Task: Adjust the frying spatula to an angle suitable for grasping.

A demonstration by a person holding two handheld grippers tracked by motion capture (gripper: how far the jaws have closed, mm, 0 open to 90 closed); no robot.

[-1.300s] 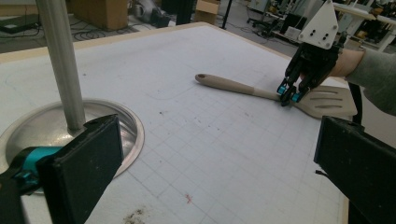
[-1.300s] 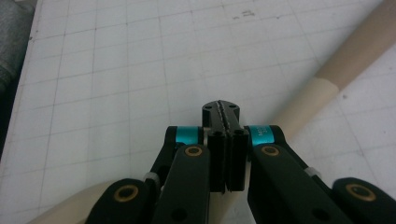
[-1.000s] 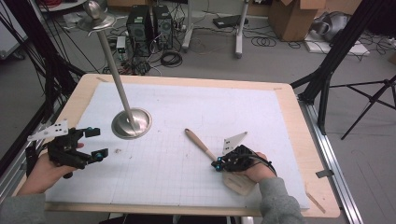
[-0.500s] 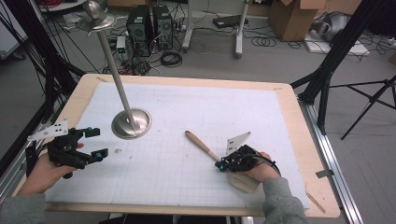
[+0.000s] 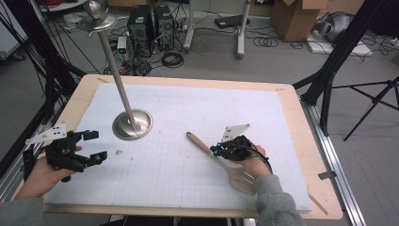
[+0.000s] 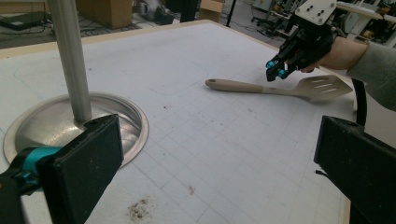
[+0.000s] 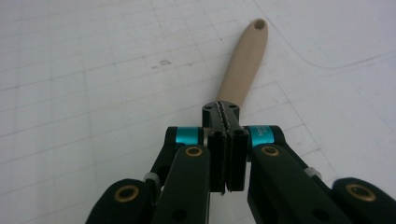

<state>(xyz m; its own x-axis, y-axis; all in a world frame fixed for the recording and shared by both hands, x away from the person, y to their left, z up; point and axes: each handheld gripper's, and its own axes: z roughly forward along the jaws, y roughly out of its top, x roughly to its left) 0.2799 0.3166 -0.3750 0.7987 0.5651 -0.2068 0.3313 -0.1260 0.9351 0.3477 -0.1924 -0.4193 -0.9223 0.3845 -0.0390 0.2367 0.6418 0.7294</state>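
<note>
My table (image 5: 310, 155) is a pale wooden board with rounded corners, and on it lies a white gridded mat (image 5: 188, 122) marked with faint squares; a small brown smudge of crumbs (image 6: 138, 210) sits on the mat near my left hand, with a few reddish specks scattered beyond it. Past the far edge the room is a grey floor crowded with loose cables, two black computer towers (image 5: 150, 26), cardboard boxes (image 5: 294, 19) and black tripod legs (image 5: 339, 61). On the mat's left stands a metal stand (image 5: 132, 123) — a round dished base with a slim pole leaning up to a small cap at the top.

I can see some small print on the teal sleeve of my right gripper (image 7: 226, 116) in the right gripper view, but it is too blurred to read.

My left gripper (image 5: 91, 146) hovers at the mat's left edge, jaws spread wide with nothing between them. My right gripper's jaws are pressed together; they sit directly over the handle of the wooden spatula (image 5: 221, 157), yet whether they pinch it or merely hang above it I cannot tell. The spatula lies diagonally right of centre, hole-tipped handle toward the stand, slotted blade toward me; my right hand (image 5: 254, 165) hides part of the blade from above.
</note>
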